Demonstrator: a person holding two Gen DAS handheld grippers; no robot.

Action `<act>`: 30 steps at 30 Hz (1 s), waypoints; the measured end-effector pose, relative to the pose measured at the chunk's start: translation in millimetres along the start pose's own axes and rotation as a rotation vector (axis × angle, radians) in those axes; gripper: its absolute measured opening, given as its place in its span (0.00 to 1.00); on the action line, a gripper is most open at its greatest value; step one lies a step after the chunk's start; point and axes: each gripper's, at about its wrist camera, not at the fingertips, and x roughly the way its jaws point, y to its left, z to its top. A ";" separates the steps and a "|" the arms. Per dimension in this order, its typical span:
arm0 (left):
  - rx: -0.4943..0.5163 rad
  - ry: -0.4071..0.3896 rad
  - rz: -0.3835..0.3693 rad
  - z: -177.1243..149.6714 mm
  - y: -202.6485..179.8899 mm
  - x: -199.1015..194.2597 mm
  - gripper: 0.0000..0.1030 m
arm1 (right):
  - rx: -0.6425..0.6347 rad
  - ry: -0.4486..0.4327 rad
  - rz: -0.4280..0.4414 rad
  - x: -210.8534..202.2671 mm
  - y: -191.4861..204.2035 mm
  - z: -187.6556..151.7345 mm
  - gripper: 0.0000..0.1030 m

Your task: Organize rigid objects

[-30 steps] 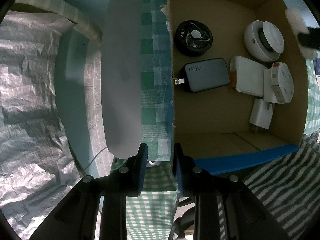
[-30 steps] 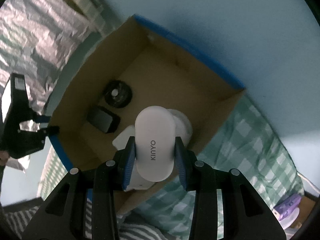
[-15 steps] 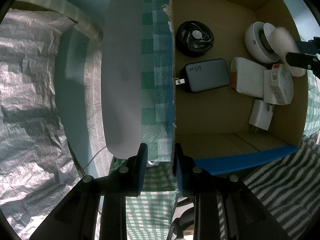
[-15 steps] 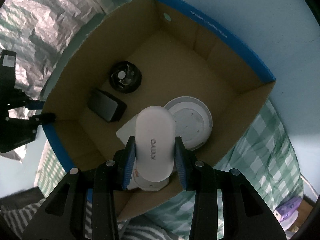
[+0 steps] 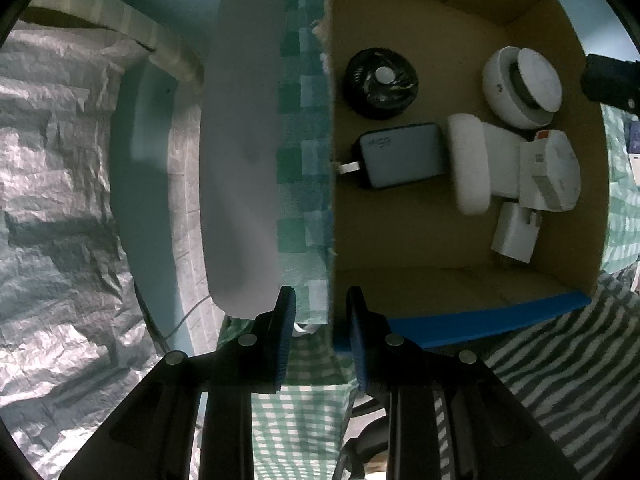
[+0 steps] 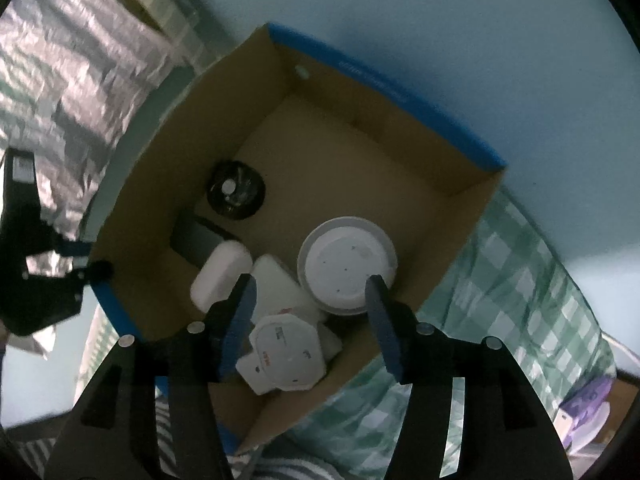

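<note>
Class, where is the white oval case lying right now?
In both views the white oval case lies in the cardboard box, between the dark charger and the flat white block.

The box point(image 6: 452, 200) in front of me is plain matt brown cardboard with a smooth blue outer face. The round white lamp point(image 6: 347, 265) and white oval case point(image 5: 469, 164) look like smooth plastic. Under it lies soft checked cloth point(image 6: 520, 320), with crinkled shiny foil point(image 5: 52, 184) beside.

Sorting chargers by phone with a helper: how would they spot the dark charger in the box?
Look in the cardboard box with blue edges. The dark charger lies flat near one wall, beside the round black fan. It is the only dark rectangular item, its metal prongs pointing at the wall.
</note>
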 end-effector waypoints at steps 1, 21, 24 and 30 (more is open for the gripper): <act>-0.002 -0.006 0.003 0.1 -1.8 -2.5 0.25 | 0.011 -0.011 -0.003 -3.4 -1.7 0.2 0.59; -0.037 -0.263 0.054 -7.8 -61.5 -102.6 0.81 | 0.155 -0.290 0.008 -127.2 -21.1 -14.7 0.69; -0.051 -0.327 0.050 -14.5 -67.4 -125.8 0.92 | 0.168 -0.333 -0.020 -148.8 -24.9 -20.4 0.69; -0.085 -0.454 0.075 -31.7 -80.4 -164.4 0.92 | 0.195 -0.404 -0.054 -184.0 -31.3 -33.9 0.69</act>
